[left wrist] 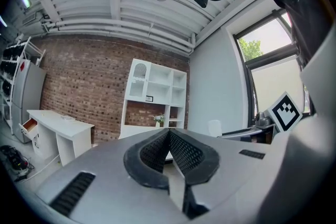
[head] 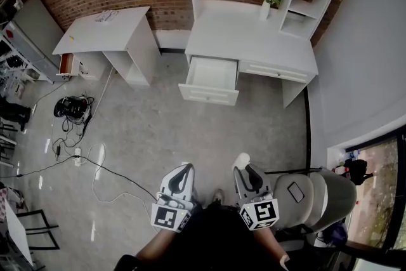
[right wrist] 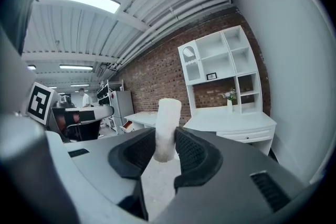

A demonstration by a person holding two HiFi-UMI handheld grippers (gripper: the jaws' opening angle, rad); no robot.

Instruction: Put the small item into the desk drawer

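My right gripper [head: 243, 168] is shut on a small white cylinder [head: 241, 160], which stands upright between the pads and sticks out above them in the right gripper view [right wrist: 168, 122]. My left gripper [head: 184, 169] is beside it, shut with nothing in it; its pads [left wrist: 181, 150] meet at the tips. Both are low in the head view, over bare floor. Well ahead stands the white desk [head: 254, 35] with a hutch. Its left drawer [head: 211, 78] is pulled open and looks empty.
A second white desk [head: 108, 28] stands at the left against the brick wall. Cables and a dark bundle [head: 73, 108] lie on the floor at the left. A grey chair [head: 320, 197] is close on my right. A vase of flowers [head: 269, 0] sits on the desk.
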